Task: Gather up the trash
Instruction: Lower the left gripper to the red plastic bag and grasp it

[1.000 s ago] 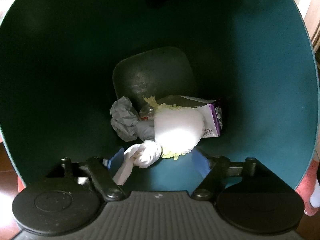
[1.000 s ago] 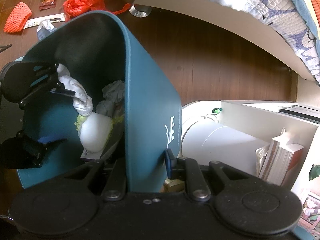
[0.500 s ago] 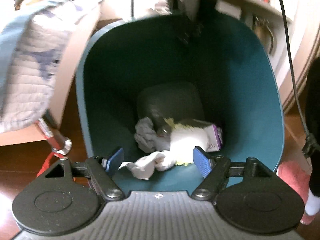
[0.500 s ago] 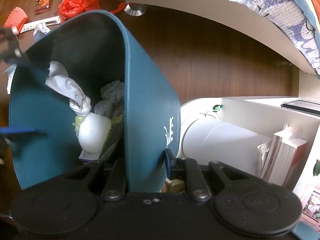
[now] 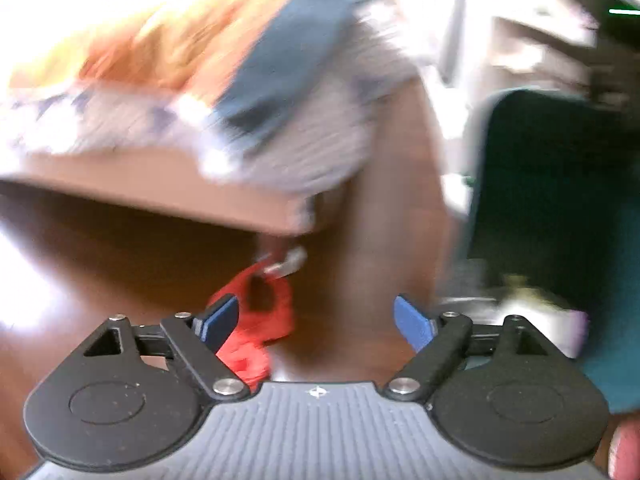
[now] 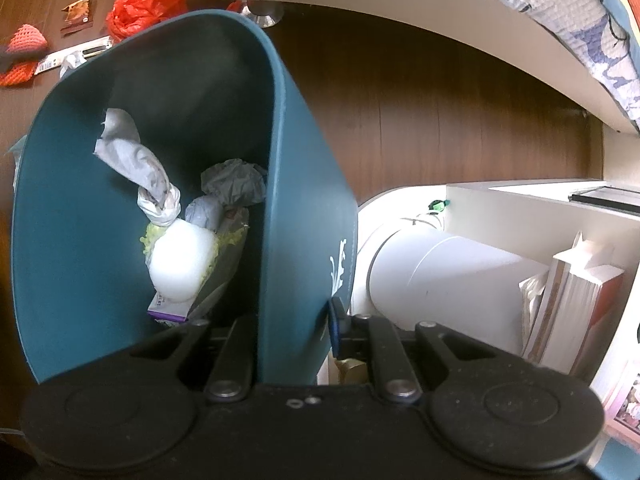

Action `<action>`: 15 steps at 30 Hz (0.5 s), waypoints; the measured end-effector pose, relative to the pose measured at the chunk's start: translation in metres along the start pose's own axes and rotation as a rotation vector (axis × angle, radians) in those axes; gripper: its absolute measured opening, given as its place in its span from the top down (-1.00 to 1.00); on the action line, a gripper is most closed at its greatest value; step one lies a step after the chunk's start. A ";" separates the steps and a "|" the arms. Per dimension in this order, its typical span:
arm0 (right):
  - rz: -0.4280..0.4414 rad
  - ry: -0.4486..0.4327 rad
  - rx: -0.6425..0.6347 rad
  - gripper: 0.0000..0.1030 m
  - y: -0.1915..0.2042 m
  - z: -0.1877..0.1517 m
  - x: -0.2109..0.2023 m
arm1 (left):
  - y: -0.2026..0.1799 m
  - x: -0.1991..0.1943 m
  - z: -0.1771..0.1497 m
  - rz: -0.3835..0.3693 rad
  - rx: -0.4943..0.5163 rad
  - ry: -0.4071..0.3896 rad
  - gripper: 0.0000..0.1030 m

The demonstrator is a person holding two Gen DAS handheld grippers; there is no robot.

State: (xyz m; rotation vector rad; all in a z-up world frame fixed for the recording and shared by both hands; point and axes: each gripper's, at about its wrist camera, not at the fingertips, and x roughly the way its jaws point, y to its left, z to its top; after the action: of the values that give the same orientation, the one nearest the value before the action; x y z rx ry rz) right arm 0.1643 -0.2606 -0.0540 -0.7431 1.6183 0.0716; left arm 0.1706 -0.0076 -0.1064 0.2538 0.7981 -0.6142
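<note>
My right gripper [image 6: 292, 328] is shut on the side wall of the tilted teal bin [image 6: 304, 220]. Inside the bin lie a twisted white paper [image 6: 148, 176], crumpled grey paper [image 6: 234, 182], a white cabbage piece [image 6: 180, 260] and a purple carton [image 6: 168, 308]. My left gripper [image 5: 316, 316] is outside the bin, its jaws opening wide with nothing between them. In the blurred left wrist view, a red plastic bag [image 5: 260, 320] lies on the floor just beyond its left finger. The bin [image 5: 560, 200] is at the right edge there.
On the wooden floor past the bin lie the red bag [image 6: 152, 4], an orange net [image 6: 24, 44], a snack wrapper [image 6: 78, 14] and a white strip wrapper [image 6: 72, 54]. A bed with a quilt [image 6: 560, 12] overhangs. A white cylinder [image 6: 440, 276] and books [image 6: 568, 308] stand at right.
My left gripper has come out of the bin and swung left toward the floor under the bed, its jaws wider. The twisted white paper stays in the bin. The right gripper has kept still.
</note>
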 end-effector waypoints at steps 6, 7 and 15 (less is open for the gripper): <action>0.024 0.020 0.030 0.65 -0.001 0.002 0.002 | 0.045 0.082 -0.014 0.168 -0.102 0.131 -0.67; 0.026 0.025 0.031 0.64 0.000 0.001 0.002 | 0.050 0.095 -0.017 0.168 -0.115 0.160 -0.67; 0.034 0.061 0.056 0.66 -0.002 0.004 0.004 | 0.056 0.170 -0.039 0.151 -0.130 0.313 -0.67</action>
State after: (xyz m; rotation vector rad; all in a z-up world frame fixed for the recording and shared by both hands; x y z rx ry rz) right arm 0.1689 -0.2622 -0.0580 -0.6811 1.6844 0.0283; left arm 0.2723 -0.0163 -0.2585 0.2924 1.1053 -0.3827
